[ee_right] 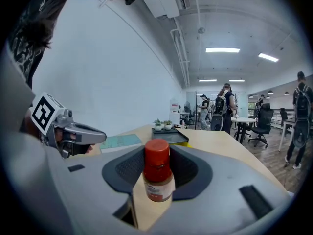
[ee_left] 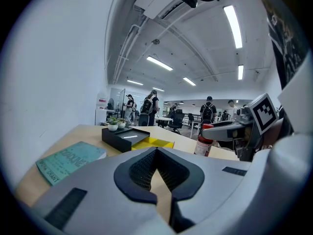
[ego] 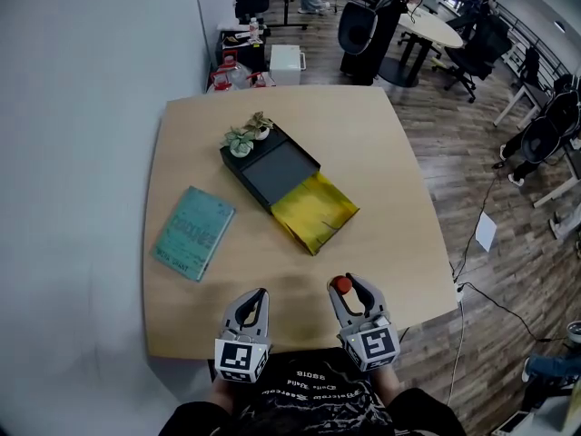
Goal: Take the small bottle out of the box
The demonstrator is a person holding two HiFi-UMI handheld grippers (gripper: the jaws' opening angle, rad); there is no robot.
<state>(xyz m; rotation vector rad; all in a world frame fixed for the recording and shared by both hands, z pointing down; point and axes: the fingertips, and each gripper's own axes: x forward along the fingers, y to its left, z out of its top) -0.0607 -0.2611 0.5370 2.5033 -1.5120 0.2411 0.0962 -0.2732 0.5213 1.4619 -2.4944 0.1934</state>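
A small bottle [ego: 341, 286] with a red cap and brownish contents stands upright between the jaws of my right gripper [ego: 349, 285], which is shut on it above the table's near edge. The right gripper view shows the bottle [ee_right: 158, 177] held at its body, and the left gripper view shows it [ee_left: 204, 142] from the side. My left gripper [ego: 260, 294] hovers beside it to the left, shut with nothing in it [ee_left: 157, 150]. The black box [ego: 272, 166] lies mid-table with its yellow drawer [ego: 316, 209] pulled out toward me.
Two small potted plants [ego: 247, 134] stand on the box's far corner. A teal book [ego: 192, 232] lies left of the box on the wooden table [ego: 372, 143]. A white wall runs along the left. Chairs, desks and people fill the room beyond.
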